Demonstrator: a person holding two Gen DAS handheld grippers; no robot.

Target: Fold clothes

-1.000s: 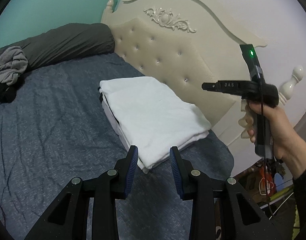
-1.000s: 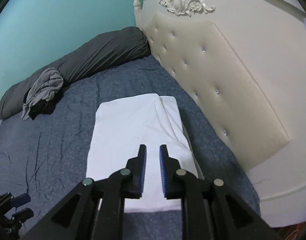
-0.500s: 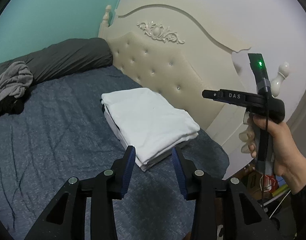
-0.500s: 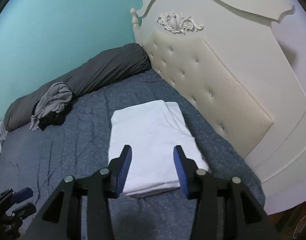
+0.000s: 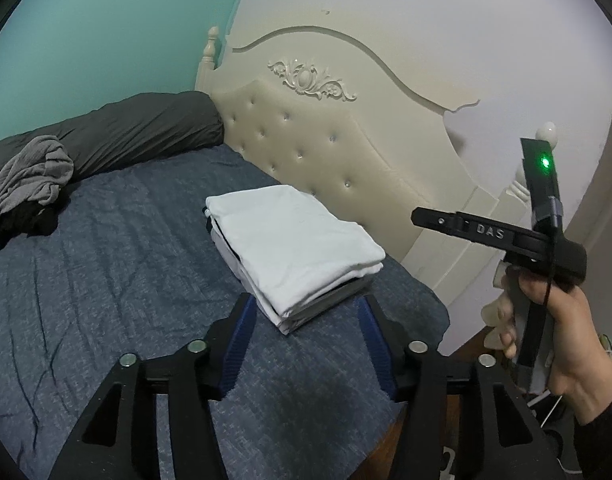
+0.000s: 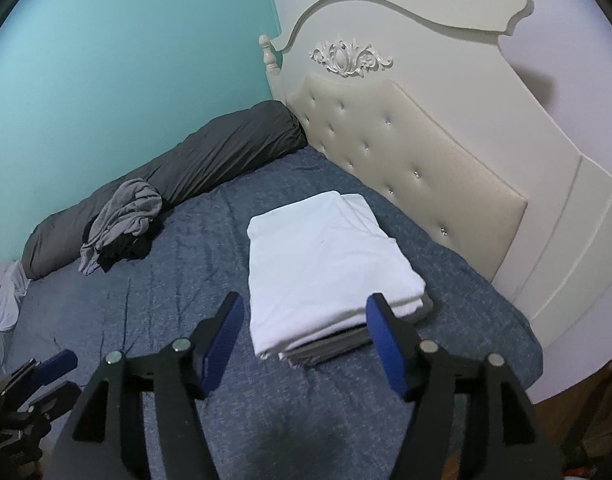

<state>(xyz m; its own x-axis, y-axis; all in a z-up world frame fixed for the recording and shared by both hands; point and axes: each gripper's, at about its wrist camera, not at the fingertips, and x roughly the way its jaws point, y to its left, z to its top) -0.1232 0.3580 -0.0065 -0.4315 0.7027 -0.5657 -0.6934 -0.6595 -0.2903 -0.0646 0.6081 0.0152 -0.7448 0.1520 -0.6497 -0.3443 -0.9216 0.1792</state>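
Observation:
A stack of folded clothes, white on top [image 5: 294, 248] [image 6: 325, 260] with grey layers underneath, lies on the blue bedspread [image 5: 106, 280] close to the headboard. My left gripper [image 5: 306, 340] hovers short of the stack's near corner. Its jaws are opening and hold nothing. My right gripper [image 6: 306, 332] hangs above the stack's near edge, its jaws also opening and empty. In the left wrist view a hand holds the right gripper [image 5: 421, 216] off the bed's right side. The left gripper [image 6: 62, 376] shows at the lower left of the right wrist view.
A crumpled grey garment [image 5: 30, 176] [image 6: 122, 216] lies on dark cloth by a rolled dark grey duvet [image 5: 126, 136] along the teal wall. The cream tufted headboard [image 5: 345, 152] bounds the far side. A pale cloth [image 6: 2, 304] hangs at the left edge.
Both grippers have drawn back and upward from the folded stack, which now looks smaller. Both sets of jaws have spread wider, the right one from almost closed.

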